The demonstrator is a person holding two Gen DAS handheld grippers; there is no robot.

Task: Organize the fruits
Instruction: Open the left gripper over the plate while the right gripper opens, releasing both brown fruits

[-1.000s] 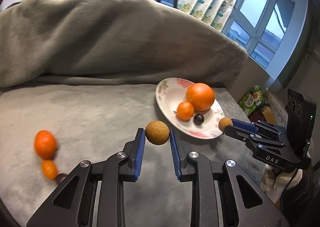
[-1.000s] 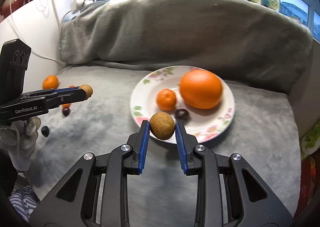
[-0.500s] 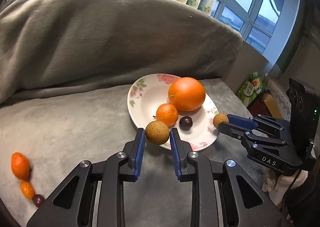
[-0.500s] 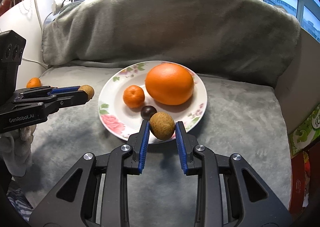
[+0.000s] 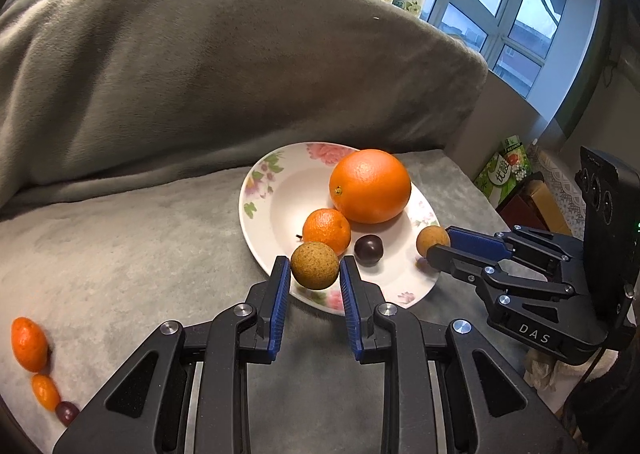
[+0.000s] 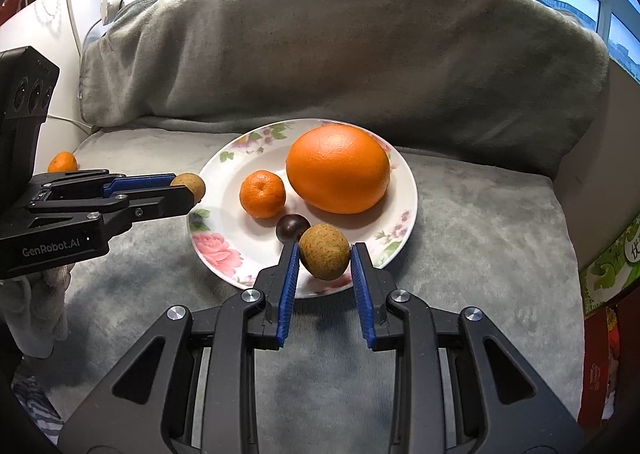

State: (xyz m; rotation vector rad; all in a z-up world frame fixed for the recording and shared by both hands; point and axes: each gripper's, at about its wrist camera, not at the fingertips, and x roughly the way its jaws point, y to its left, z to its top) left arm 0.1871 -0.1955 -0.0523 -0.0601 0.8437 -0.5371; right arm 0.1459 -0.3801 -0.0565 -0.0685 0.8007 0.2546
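A flowered white plate [image 5: 264, 214] [image 6: 224, 222] lies on a grey blanket and holds a large orange [image 5: 370, 186] [image 6: 338, 168], a small mandarin [image 5: 326, 230] [image 6: 262, 193] and a dark round fruit [image 5: 368, 249] [image 6: 291, 226]. My left gripper [image 5: 314, 274] [image 6: 188, 190] is shut on a brown longan [image 5: 314, 265] [image 6: 191, 185] above the plate's near-left rim. My right gripper [image 6: 324, 262] [image 5: 434, 246] is shut on a second brown longan [image 6: 324, 252] [image 5: 432, 240] over the plate's near-right rim.
On the blanket at far left lie an orange mandarin [image 5: 29, 344] [image 6: 62, 162], a kumquat [image 5: 46, 392] and a dark fruit [image 5: 67, 413]. A grey-covered backrest [image 5: 200, 74] rises behind the plate. Boxes [image 5: 508, 178] stand past the seat's right edge.
My left gripper carried its longan rightward from open blanket to the plate's rim. My right gripper edged in over the plate with its longan. Both grips stayed shut.
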